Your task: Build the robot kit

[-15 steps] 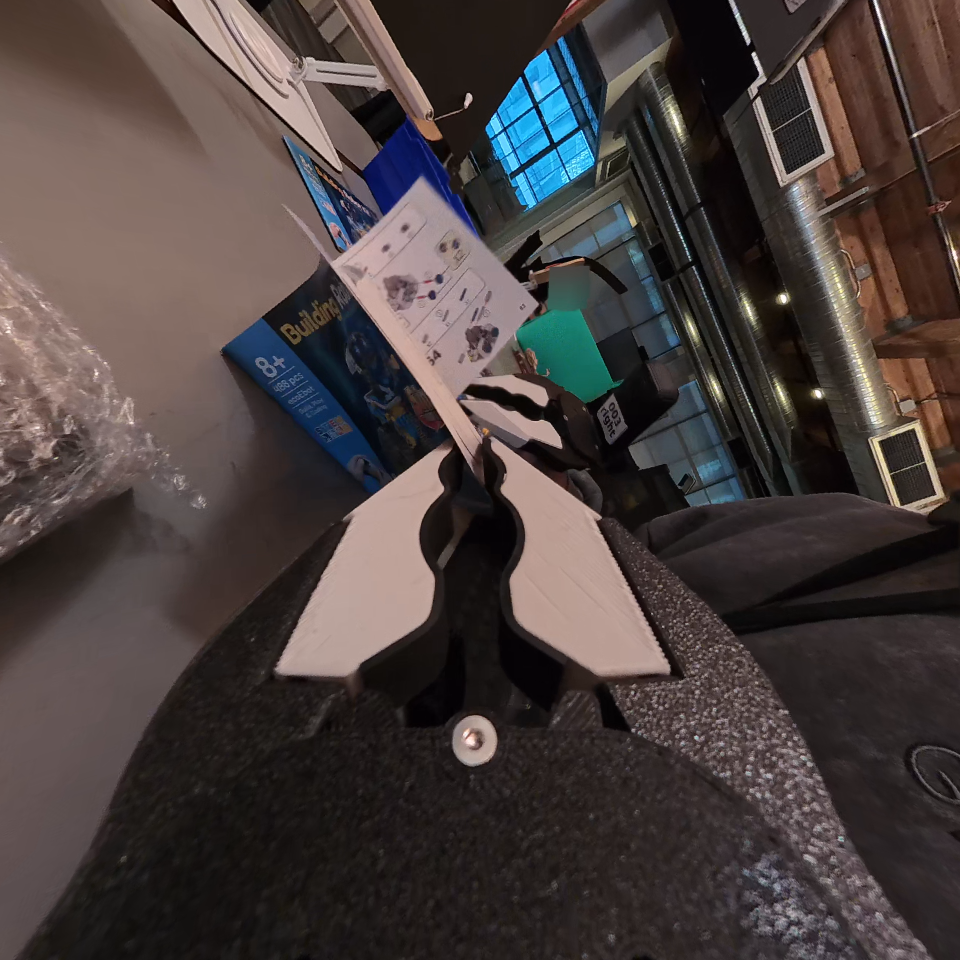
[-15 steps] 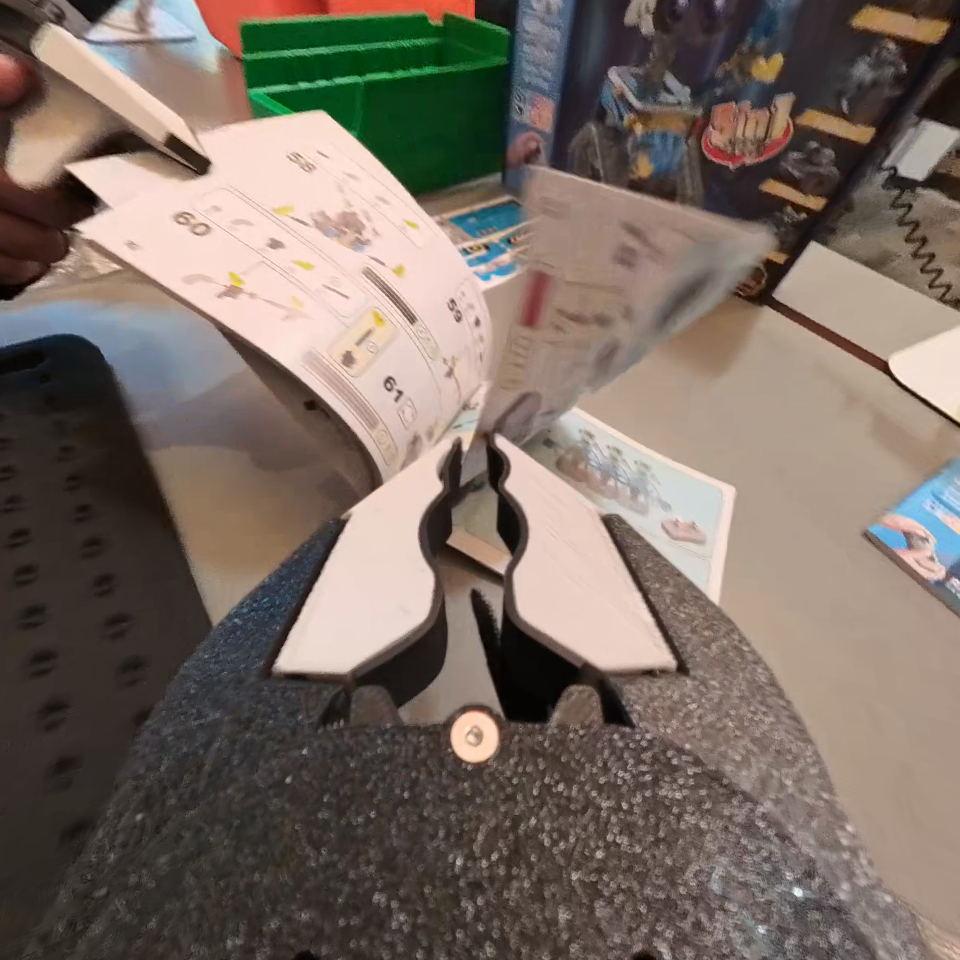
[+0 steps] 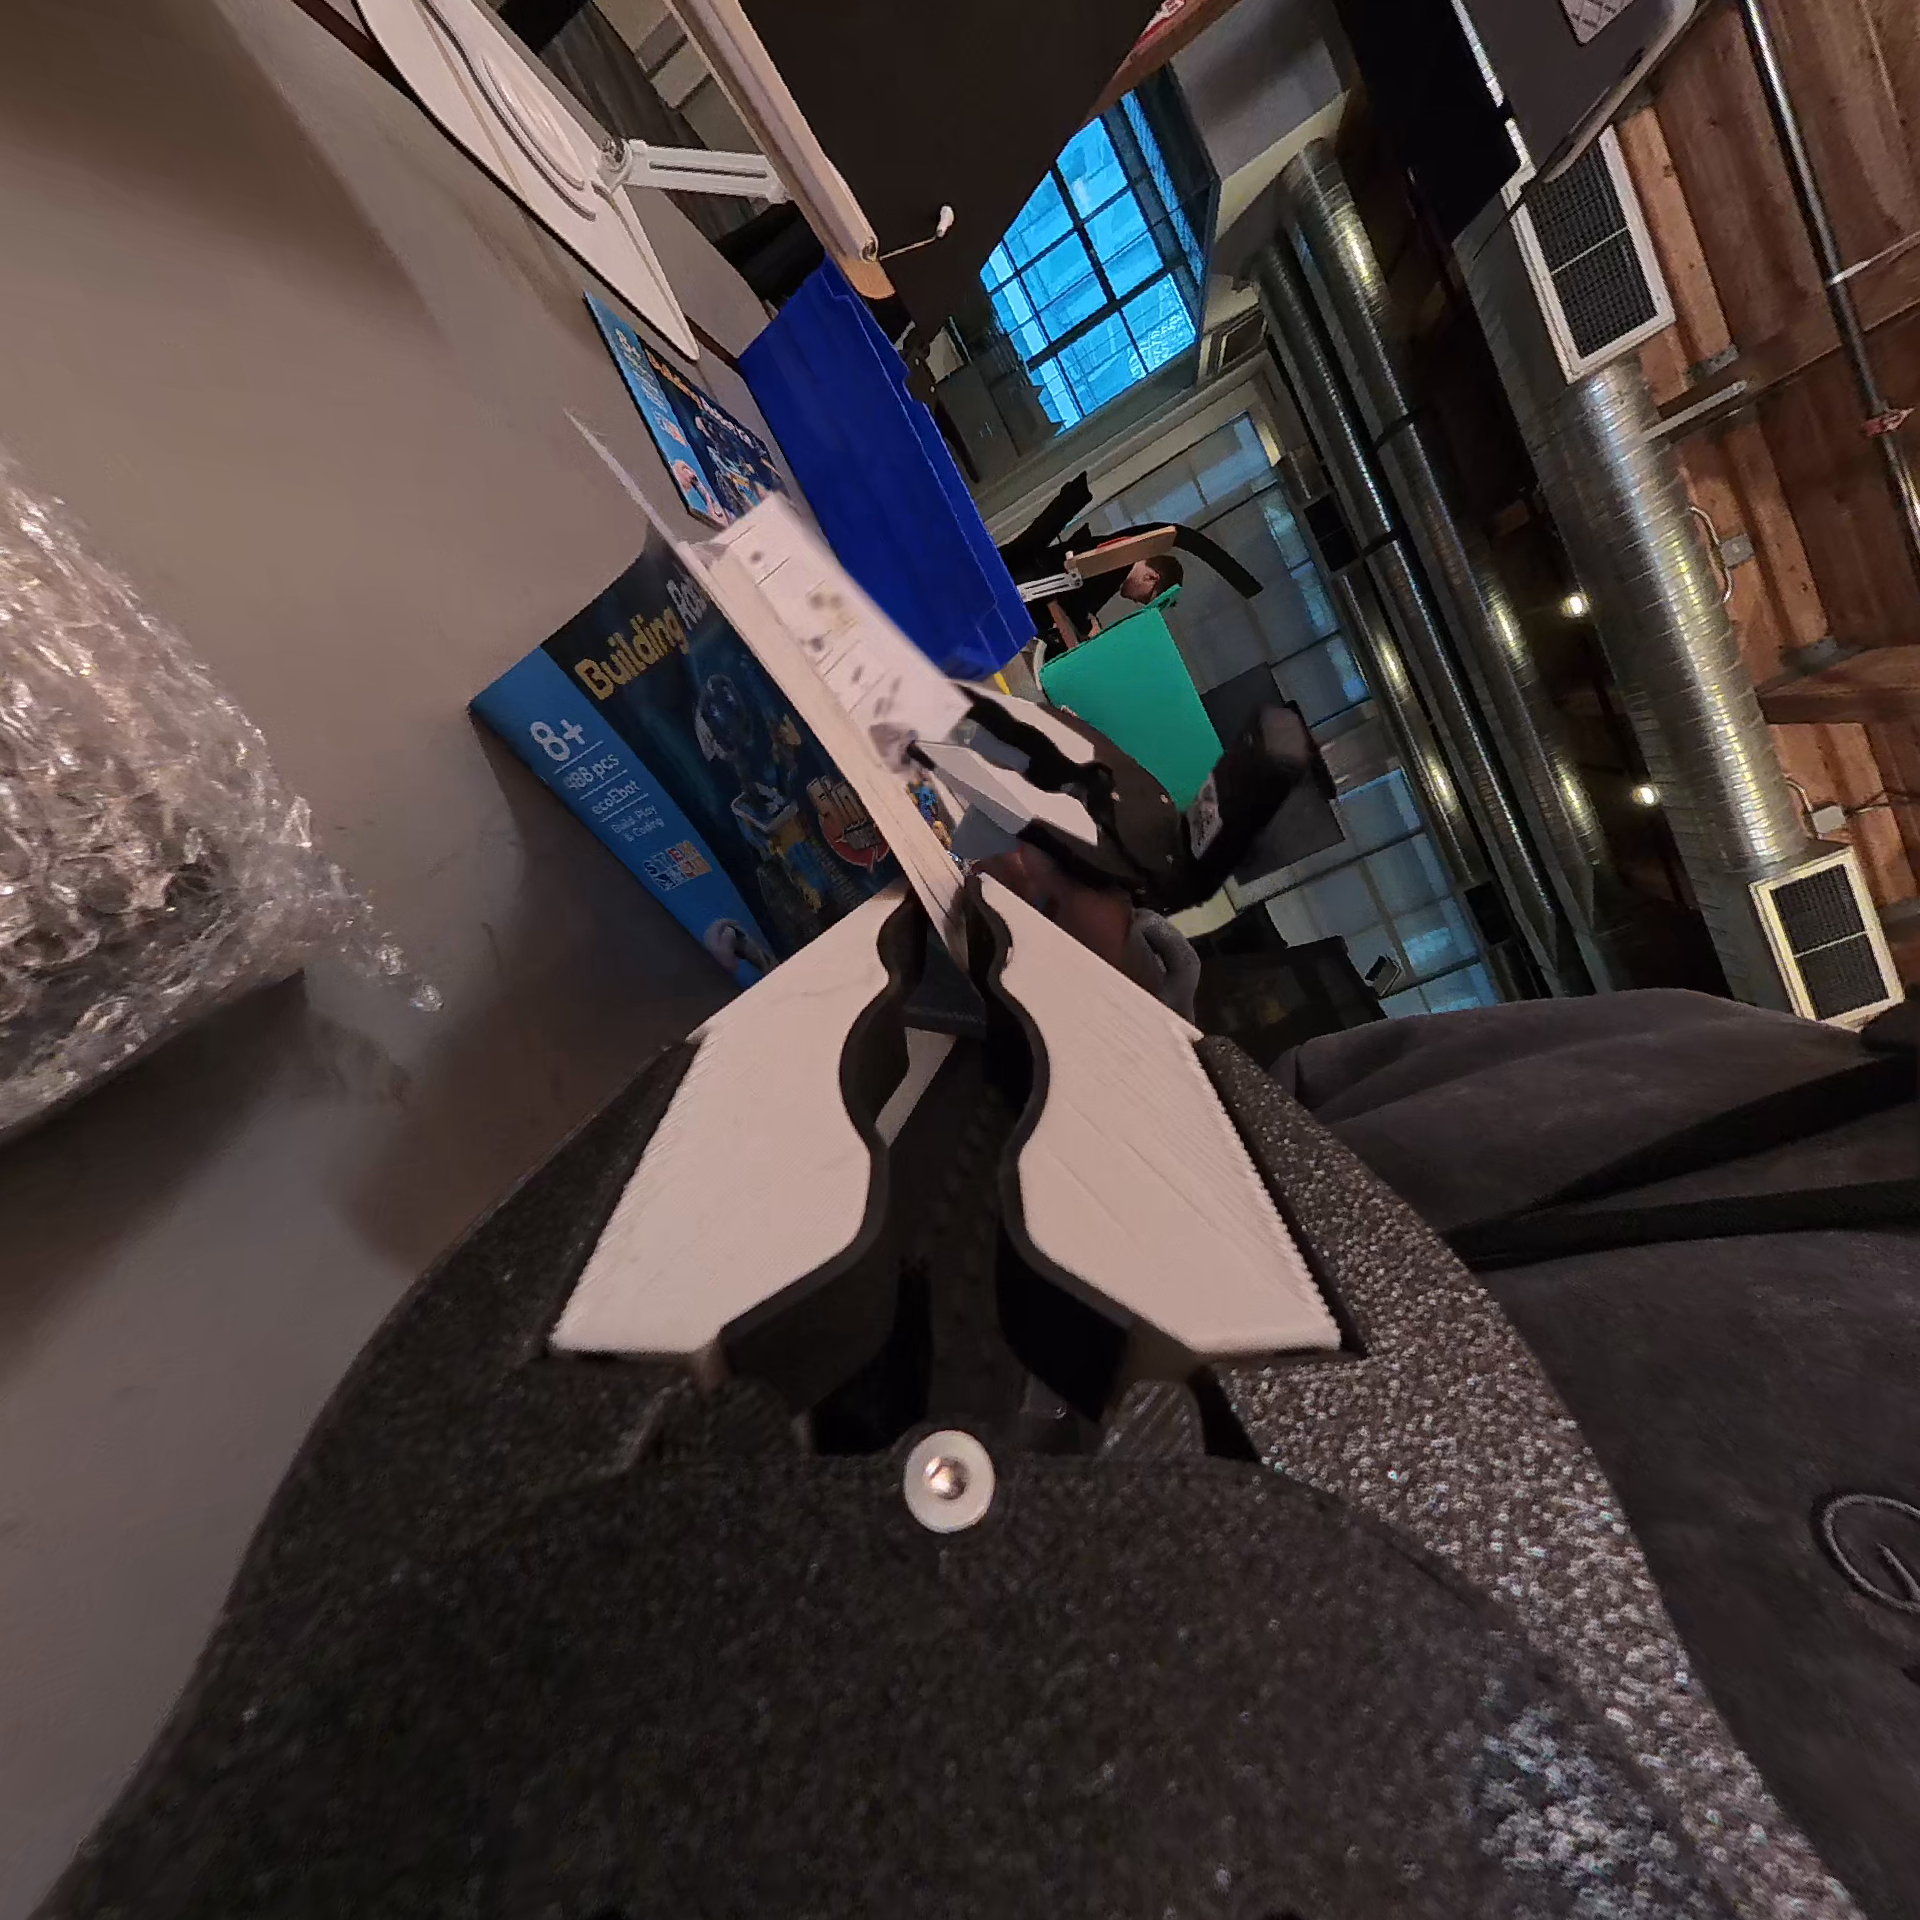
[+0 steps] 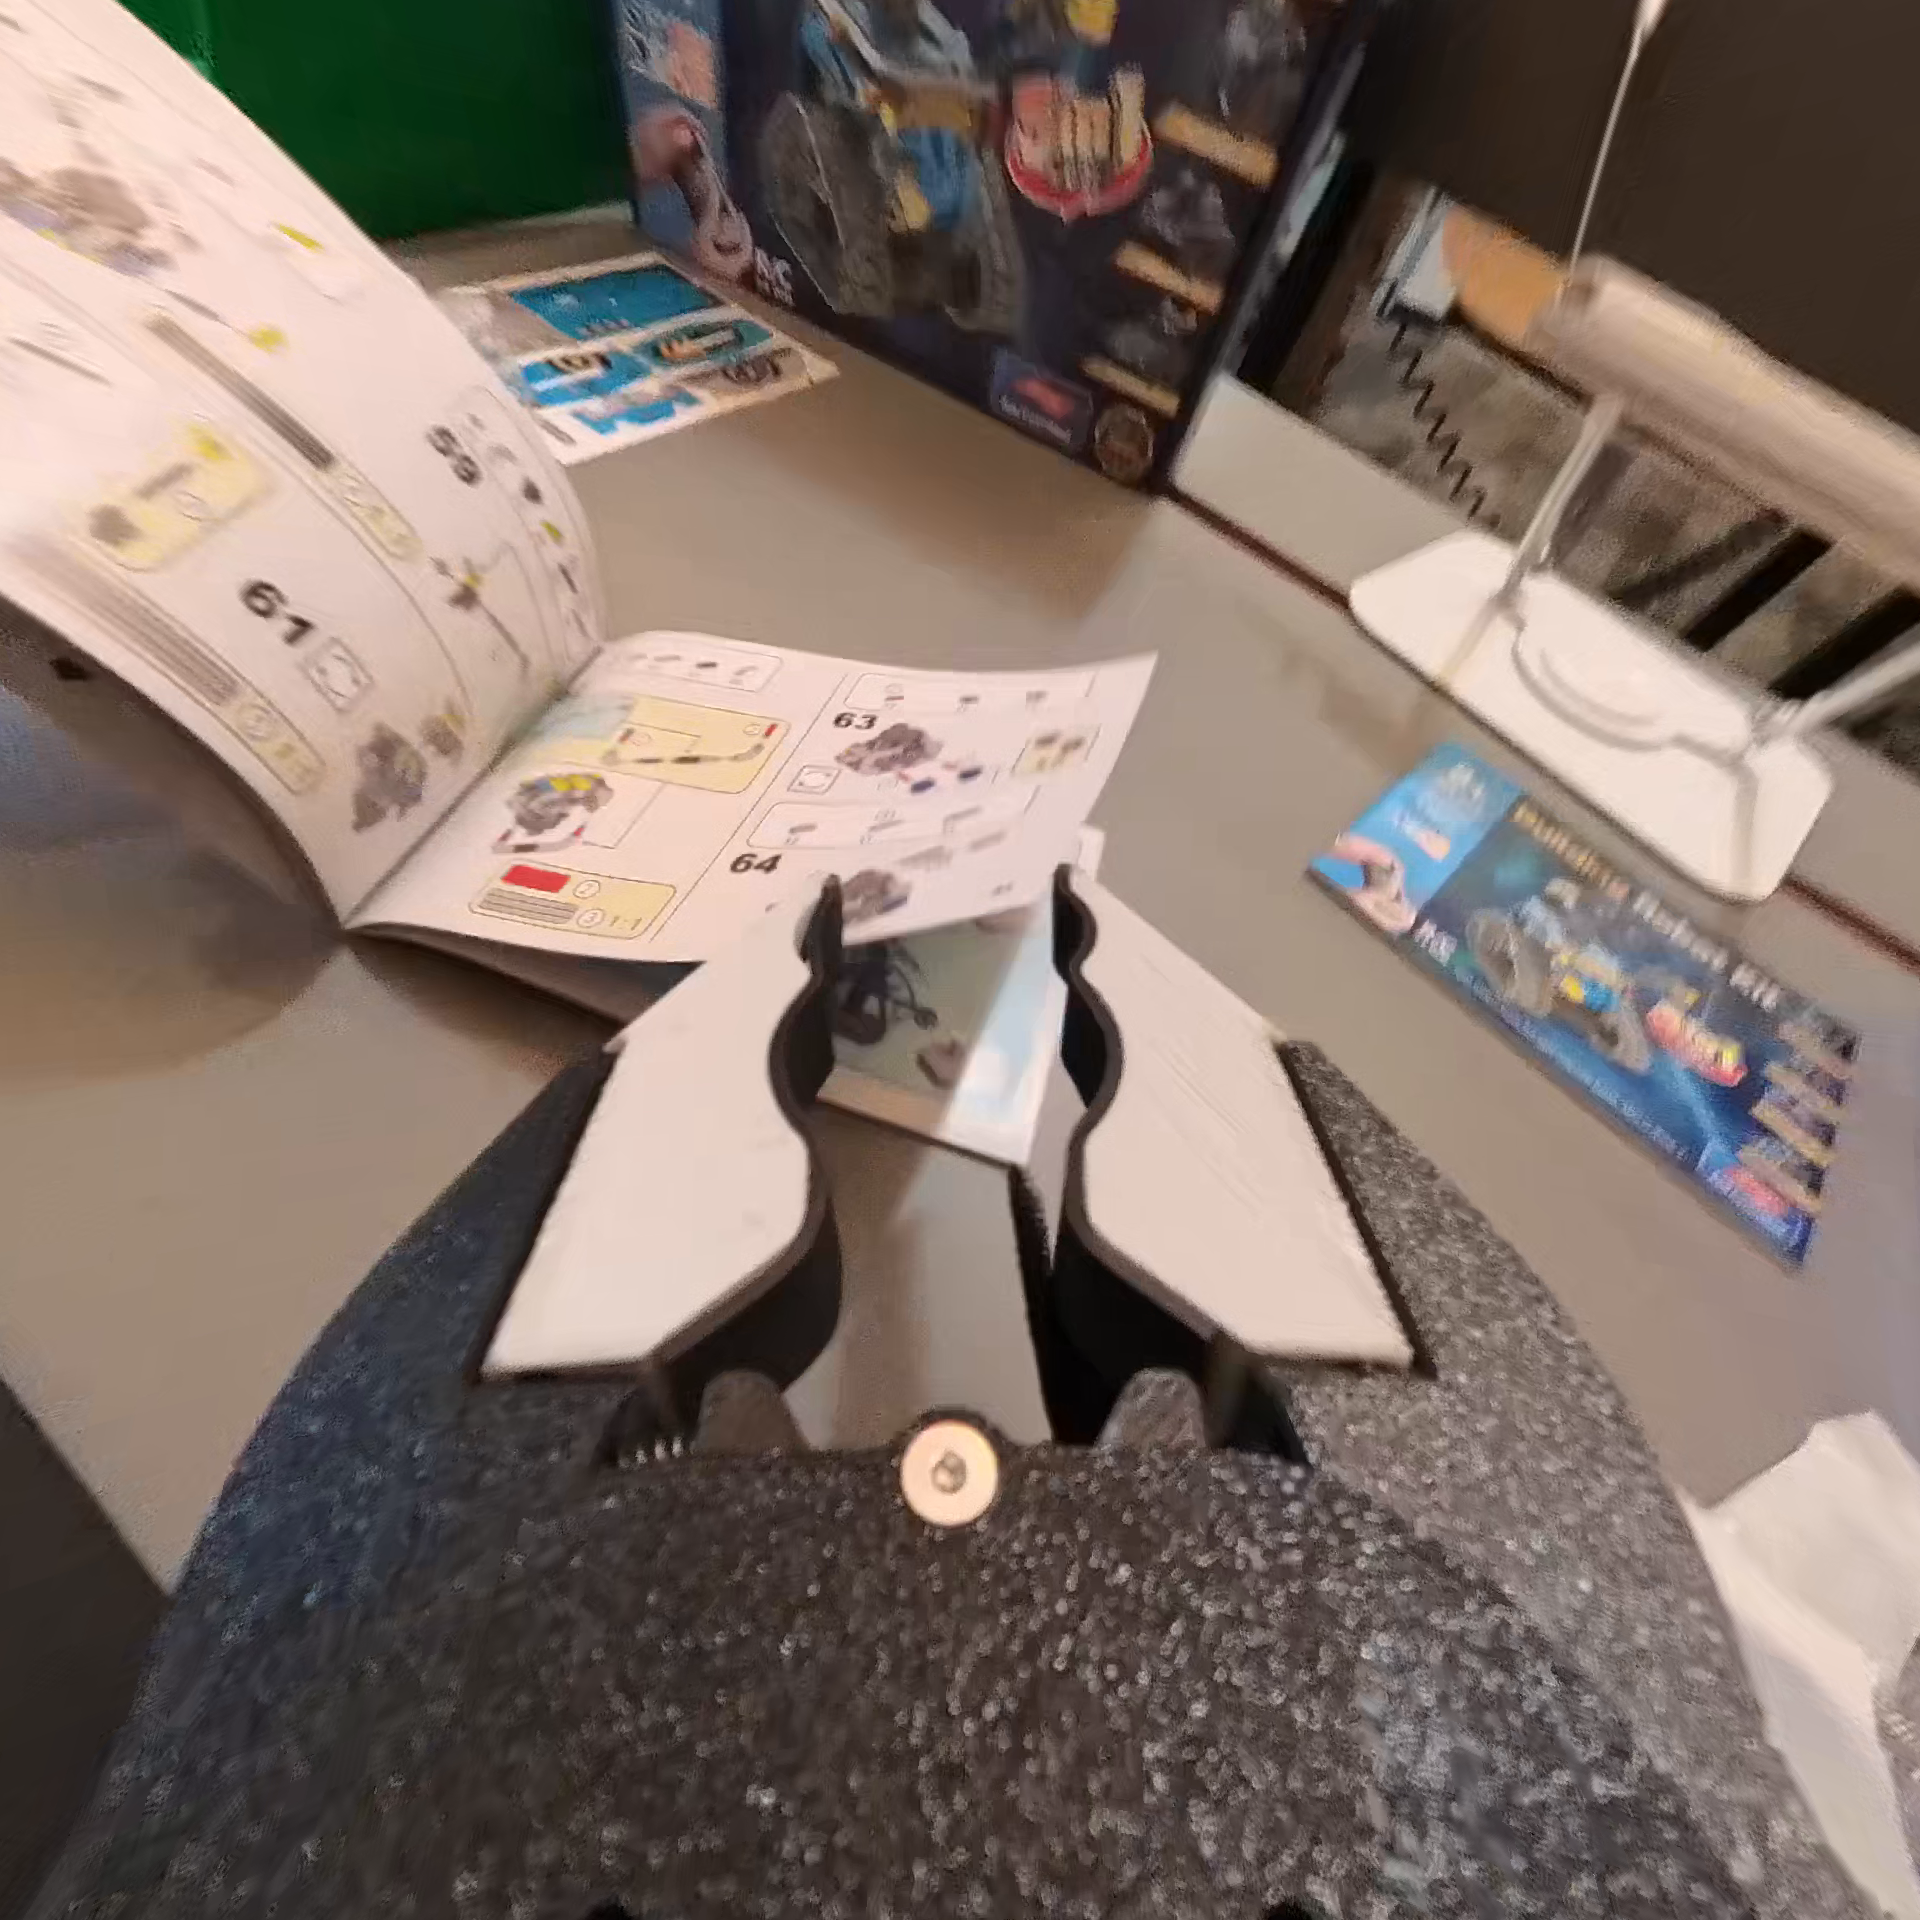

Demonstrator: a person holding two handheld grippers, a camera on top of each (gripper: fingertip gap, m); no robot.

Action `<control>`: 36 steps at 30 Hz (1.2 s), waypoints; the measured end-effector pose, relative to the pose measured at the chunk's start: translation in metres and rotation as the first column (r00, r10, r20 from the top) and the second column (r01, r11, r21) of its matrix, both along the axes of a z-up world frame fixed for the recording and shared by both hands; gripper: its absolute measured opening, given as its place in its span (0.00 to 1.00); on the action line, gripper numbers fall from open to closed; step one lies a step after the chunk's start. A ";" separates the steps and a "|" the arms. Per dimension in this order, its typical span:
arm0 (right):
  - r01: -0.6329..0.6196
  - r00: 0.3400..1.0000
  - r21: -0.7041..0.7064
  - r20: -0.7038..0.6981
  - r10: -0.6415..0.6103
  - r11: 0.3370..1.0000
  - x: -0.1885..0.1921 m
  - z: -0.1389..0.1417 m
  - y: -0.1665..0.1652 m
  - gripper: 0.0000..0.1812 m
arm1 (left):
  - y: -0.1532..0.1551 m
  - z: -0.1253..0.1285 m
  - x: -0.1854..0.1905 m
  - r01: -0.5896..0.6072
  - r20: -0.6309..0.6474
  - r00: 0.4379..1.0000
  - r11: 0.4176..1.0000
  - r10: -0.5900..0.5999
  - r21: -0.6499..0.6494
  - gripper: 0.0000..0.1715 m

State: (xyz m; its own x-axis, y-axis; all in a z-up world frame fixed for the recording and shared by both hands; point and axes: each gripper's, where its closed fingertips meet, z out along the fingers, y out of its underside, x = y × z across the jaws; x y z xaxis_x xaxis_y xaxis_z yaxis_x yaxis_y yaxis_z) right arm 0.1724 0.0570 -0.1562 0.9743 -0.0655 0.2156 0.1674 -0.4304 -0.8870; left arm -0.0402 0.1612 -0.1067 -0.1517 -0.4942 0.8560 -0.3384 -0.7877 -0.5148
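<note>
Left gripper (image 3: 951, 904): narrowed right down on a thin sheaf of lifted pages (image 3: 831, 644), pinched at their edge and running up and away from the tips.
Right gripper (image 4: 940, 894): jaws part-way apart and holding nothing, hovering just above the near corner of the flat page (image 4: 831, 769). A glossy sheet (image 4: 935, 1029) shows through the gap, lying on the table (image 4: 935, 540).
Booklet (image 4: 582, 831): open on the table just ahead of the right gripper, with 1 side flat and the other arched up to the left.
Handling: the arch looks springy. My judgement is that the pinch should stay light and close to the page edge, without pulling against the spine, so the paper neither creases nor slips.
Farther off: a blue leaflet (image 4: 1579, 987) lies to the right, and a sticker sheet (image 4: 634, 343) lies beyond the booklet. Behind them are a dark toy box (image 4: 987, 208) and a white stand base (image 4: 1590, 707).
Left view only: it shows the pinch itself, crinkled clear wrap (image 3: 104, 779) and a blue bin (image 3: 883, 468). It is too blurred to tell whether the right gripper touches the pages.
Right view only: it shows the flat page, the spine and the leaflet.
</note>
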 end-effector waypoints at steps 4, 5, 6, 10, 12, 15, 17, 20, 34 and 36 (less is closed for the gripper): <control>-0.024 0.974 0.031 -0.226 0.031 0.999 0.003 -0.006 -0.004 0.23 | 0.002 -0.001 0.001 0.001 0.006 1.000 1.000 -0.001 -0.014 0.03; -0.028 0.965 0.039 -0.258 0.037 0.999 0.002 -0.005 -0.003 0.23 | 0.001 0.000 0.002 0.003 0.009 1.000 1.000 -0.002 -0.015 0.03; -0.028 0.964 0.039 -0.265 0.038 0.999 0.002 -0.006 -0.003 0.23 | 0.001 0.000 0.002 0.004 0.013 1.000 1.000 -0.004 -0.015 0.03; -0.018 0.976 -0.005 -0.219 0.017 1.000 0.001 -0.015 0.000 0.21 | -0.001 0.002 0.004 0.011 0.021 1.000 1.000 -0.011 -0.015 0.03; -0.001 0.973 -0.050 -0.229 -0.010 0.999 0.003 -0.026 0.001 0.21 | -0.001 0.003 0.005 0.012 0.023 1.000 1.000 -0.012 -0.014 0.03; 0.004 0.966 -0.121 -0.255 -0.035 0.993 0.005 -0.042 0.002 0.23 | -0.002 0.004 0.006 0.015 0.027 1.000 1.000 -0.015 -0.011 0.03; 0.004 0.969 -0.131 -0.246 -0.036 0.991 0.004 -0.044 0.002 0.23 | -0.003 0.005 0.008 0.019 0.031 0.999 1.000 -0.018 -0.018 0.03; -0.009 0.972 -0.127 -0.232 -0.021 0.992 0.002 -0.044 0.003 0.23 | -0.005 0.008 0.011 0.029 0.034 0.999 0.999 -0.028 -0.019 0.03; -0.005 0.982 -0.149 -0.186 -0.023 0.989 0.002 -0.048 0.003 0.22 | -0.014 0.014 0.024 0.057 0.052 0.997 0.998 -0.056 -0.019 0.03; -0.008 0.982 -0.148 -0.189 -0.021 0.989 0.002 -0.048 0.003 0.21 | -0.015 0.015 0.024 0.062 0.052 0.997 0.998 -0.061 -0.018 0.03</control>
